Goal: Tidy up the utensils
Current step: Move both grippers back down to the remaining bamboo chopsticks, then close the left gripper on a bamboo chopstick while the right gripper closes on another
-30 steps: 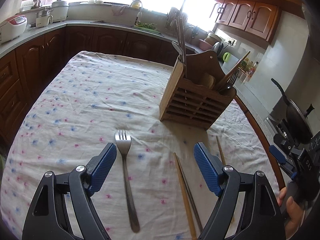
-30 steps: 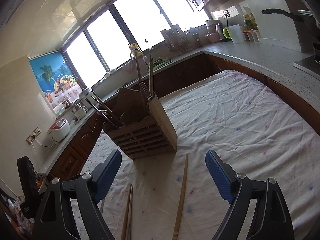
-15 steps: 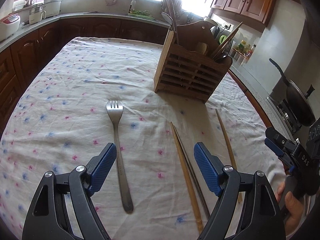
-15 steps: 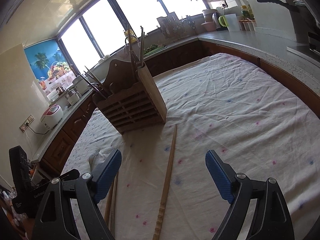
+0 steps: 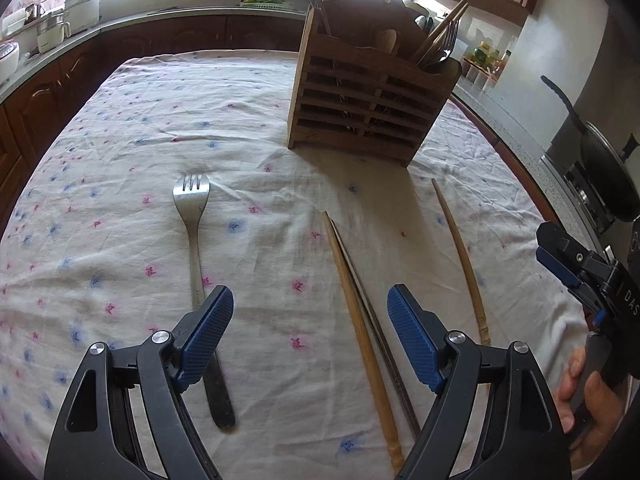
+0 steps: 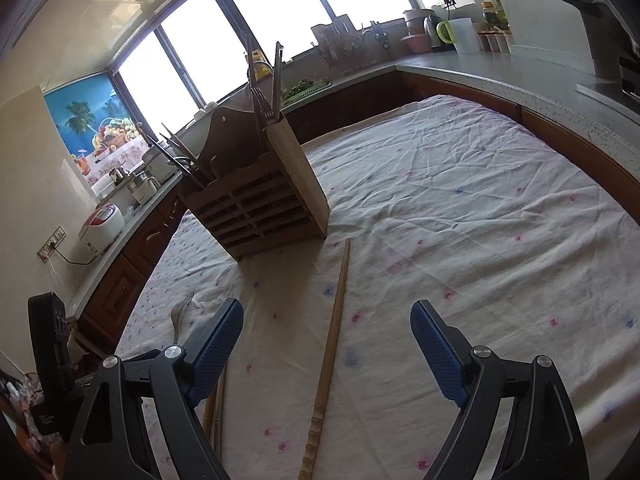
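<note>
Wooden holder (image 5: pixel 368 96) stands upright on the floral cloth (image 5: pixel 120 128) toward the table's far edge, w/ utensils already in its slots. Steel fork (image 5: pixel 192 232), a chopstick pair (image 5: pixel 360 312) and a single chopstick (image 6: pixel 332 344) lie flat on the cloth nearer the front edge. Left gripper (image 5: pixel 310 332) and right gripper (image 6: pixel 326 344): both w/ fingers wide apart, nothing held.

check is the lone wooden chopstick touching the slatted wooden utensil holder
Apart. The right wrist view shows the lone wooden chopstick ending short of the slatted wooden utensil holder, with floral tablecloth visible between them.
</note>
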`<state>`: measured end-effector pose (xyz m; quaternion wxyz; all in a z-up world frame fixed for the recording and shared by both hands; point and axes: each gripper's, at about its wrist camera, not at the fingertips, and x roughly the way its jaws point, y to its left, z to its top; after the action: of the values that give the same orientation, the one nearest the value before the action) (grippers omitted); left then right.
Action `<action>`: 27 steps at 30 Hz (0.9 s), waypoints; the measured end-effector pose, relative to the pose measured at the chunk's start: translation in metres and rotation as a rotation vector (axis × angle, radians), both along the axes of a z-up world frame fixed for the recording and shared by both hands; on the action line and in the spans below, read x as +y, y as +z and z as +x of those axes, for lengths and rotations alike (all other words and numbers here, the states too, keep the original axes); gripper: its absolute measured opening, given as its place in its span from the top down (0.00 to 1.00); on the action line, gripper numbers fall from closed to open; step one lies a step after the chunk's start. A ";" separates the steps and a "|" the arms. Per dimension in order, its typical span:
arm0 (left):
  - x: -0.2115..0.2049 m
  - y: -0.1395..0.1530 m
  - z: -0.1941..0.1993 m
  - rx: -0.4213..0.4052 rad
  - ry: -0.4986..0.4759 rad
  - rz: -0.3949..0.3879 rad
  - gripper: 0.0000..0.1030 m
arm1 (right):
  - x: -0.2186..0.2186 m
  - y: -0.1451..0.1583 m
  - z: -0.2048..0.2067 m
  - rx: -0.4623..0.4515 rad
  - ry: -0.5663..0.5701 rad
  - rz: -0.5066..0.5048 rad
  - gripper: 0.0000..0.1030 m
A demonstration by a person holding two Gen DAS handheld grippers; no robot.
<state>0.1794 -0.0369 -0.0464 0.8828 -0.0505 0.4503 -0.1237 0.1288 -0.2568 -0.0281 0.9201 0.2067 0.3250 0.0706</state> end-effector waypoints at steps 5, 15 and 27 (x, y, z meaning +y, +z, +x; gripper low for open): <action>-0.013 -0.010 0.007 0.023 -0.026 0.037 0.38 | -0.002 -0.004 0.004 0.014 -0.002 0.001 0.17; -0.024 -0.017 0.013 0.007 -0.044 0.121 0.48 | 0.000 -0.013 0.022 0.060 0.020 -0.006 0.33; -0.027 -0.018 0.042 0.001 -0.113 0.159 0.63 | 0.021 -0.027 0.088 0.167 0.082 -0.141 0.69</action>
<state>0.2214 -0.0644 -0.0641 0.8754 0.0449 0.4614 -0.1371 0.2169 -0.2359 -0.0552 0.8985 0.1331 0.4129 0.0674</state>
